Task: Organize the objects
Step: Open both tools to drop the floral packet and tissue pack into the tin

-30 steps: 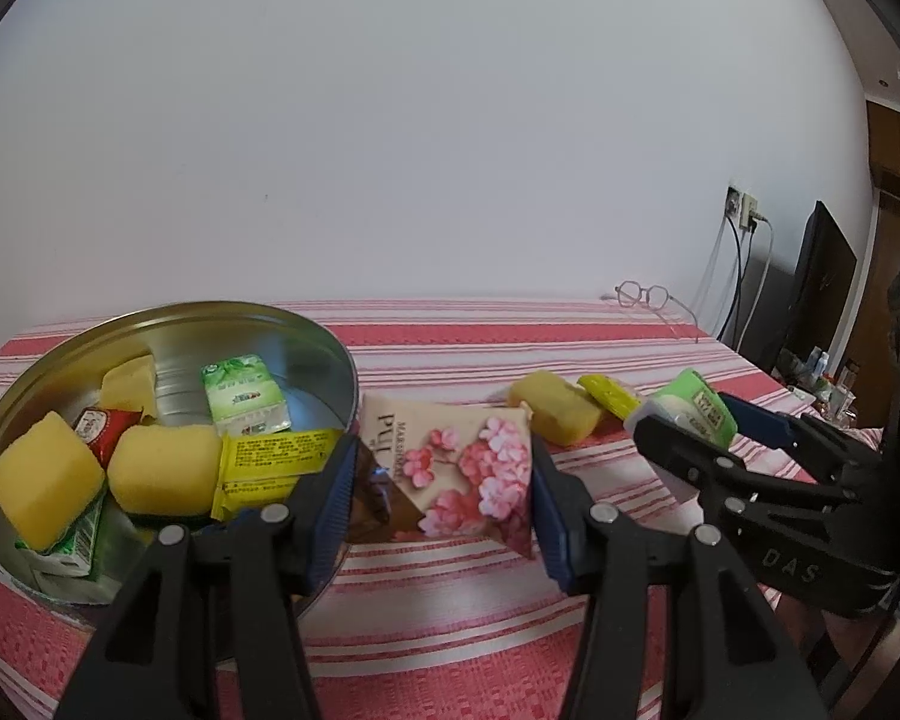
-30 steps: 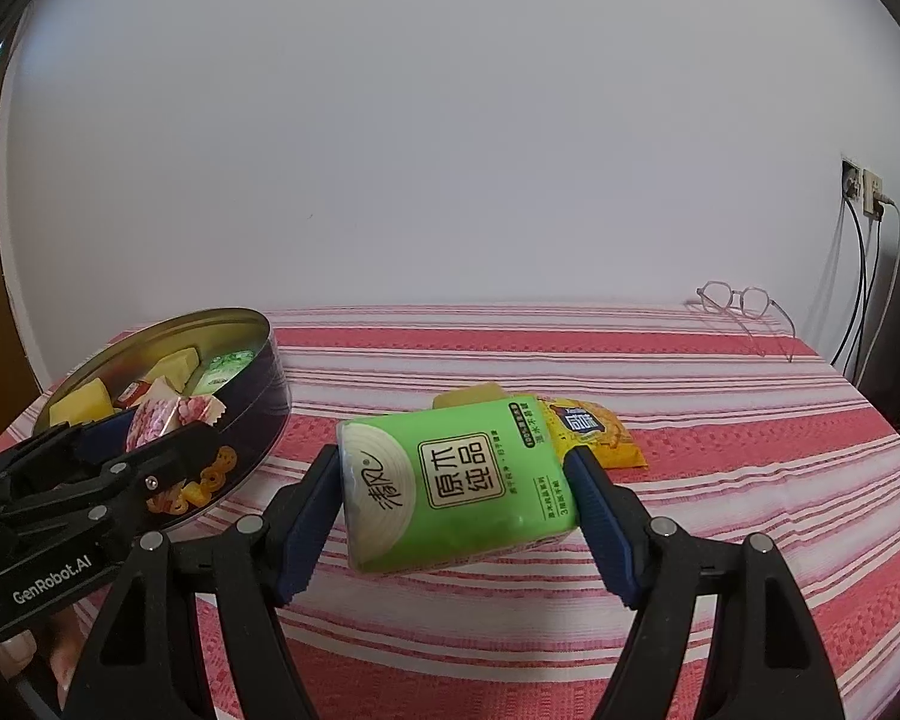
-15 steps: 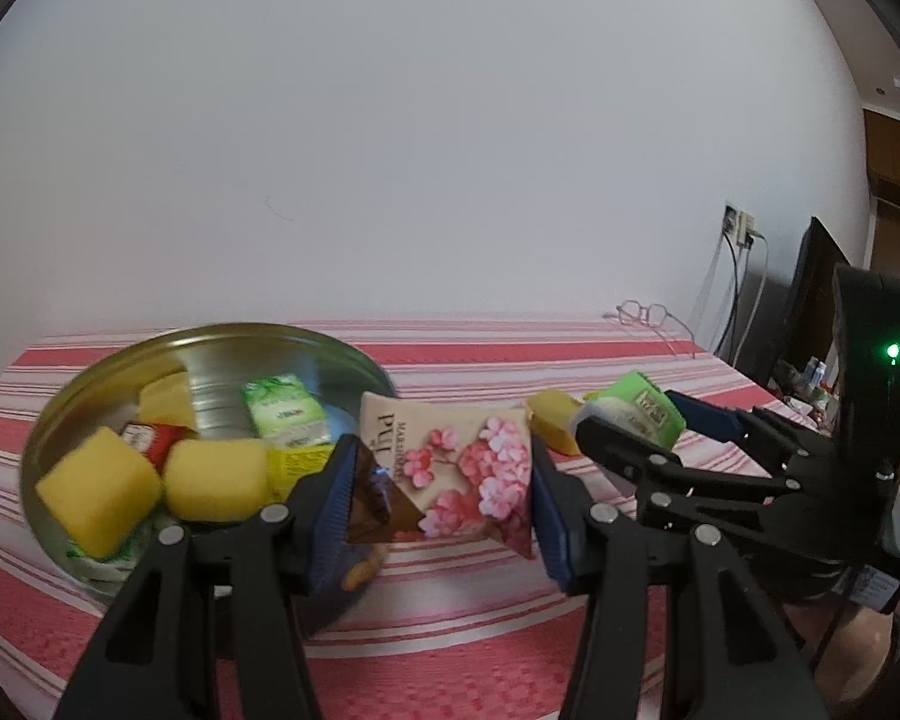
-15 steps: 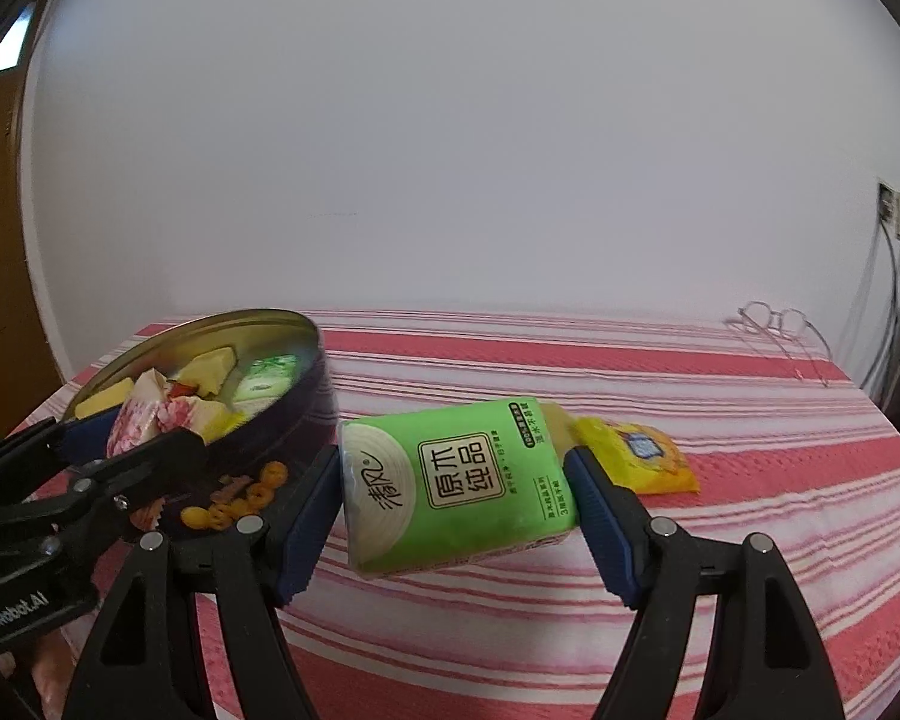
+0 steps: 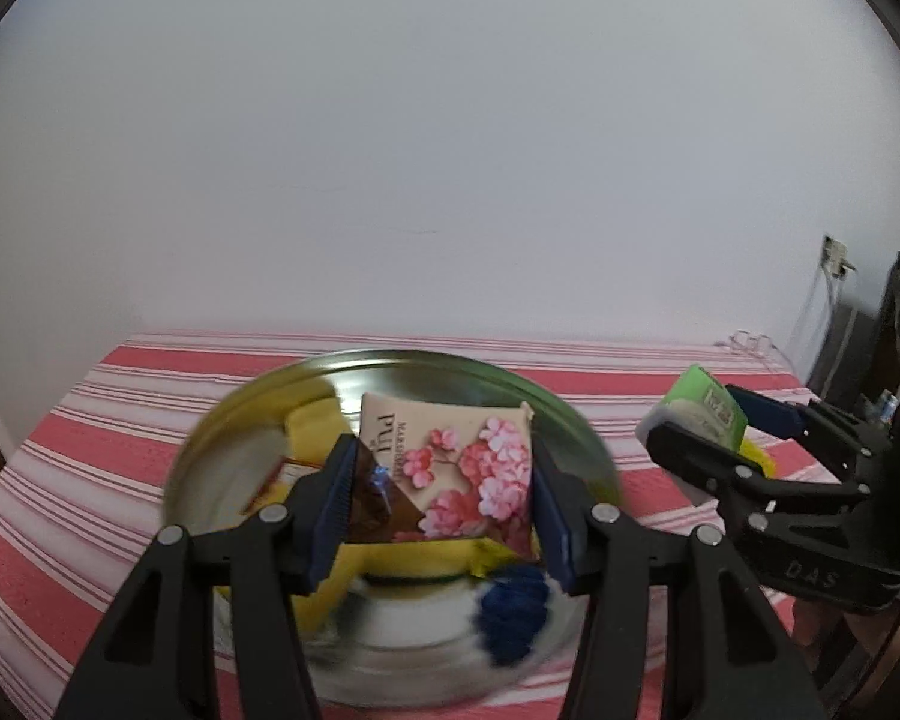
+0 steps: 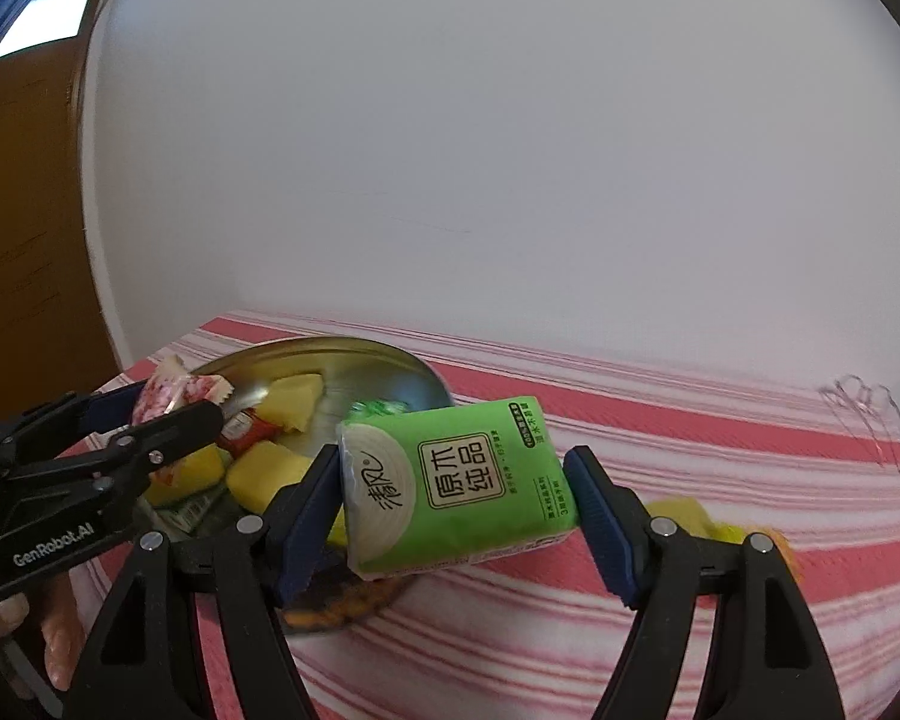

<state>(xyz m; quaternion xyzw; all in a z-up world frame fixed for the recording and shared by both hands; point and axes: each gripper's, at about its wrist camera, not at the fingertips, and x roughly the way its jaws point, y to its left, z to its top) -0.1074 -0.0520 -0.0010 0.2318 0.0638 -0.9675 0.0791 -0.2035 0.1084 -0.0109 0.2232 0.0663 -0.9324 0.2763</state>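
Note:
My left gripper [image 5: 441, 501] is shut on a beige packet printed with pink blossoms [image 5: 456, 474], held in the air over the round metal tin [image 5: 570, 420]. The tin holds yellow sponge blocks [image 6: 294, 399], a red sachet [image 6: 247, 427] and small green packs. My right gripper [image 6: 453, 507] is shut on a green tissue pack [image 6: 456, 474], held just right of the tin's rim [image 6: 390, 354]. In the left wrist view the right gripper [image 5: 711, 435] shows at the right with the green pack [image 5: 705, 411]. The left gripper [image 6: 150, 414] shows at the left of the right wrist view.
A red and white striped cloth [image 6: 660, 420] covers the table. A yellow snack packet [image 6: 720, 525] lies to the right behind my right finger. Eyeglasses [image 6: 864, 405] rest near the far right edge. A white wall stands behind; a wall socket [image 5: 834, 255] is at the right.
Both grippers have swung left toward the tin with their packs still held. The blossom packet now hangs over the tin, and the tissue pack has come up to its right rim.

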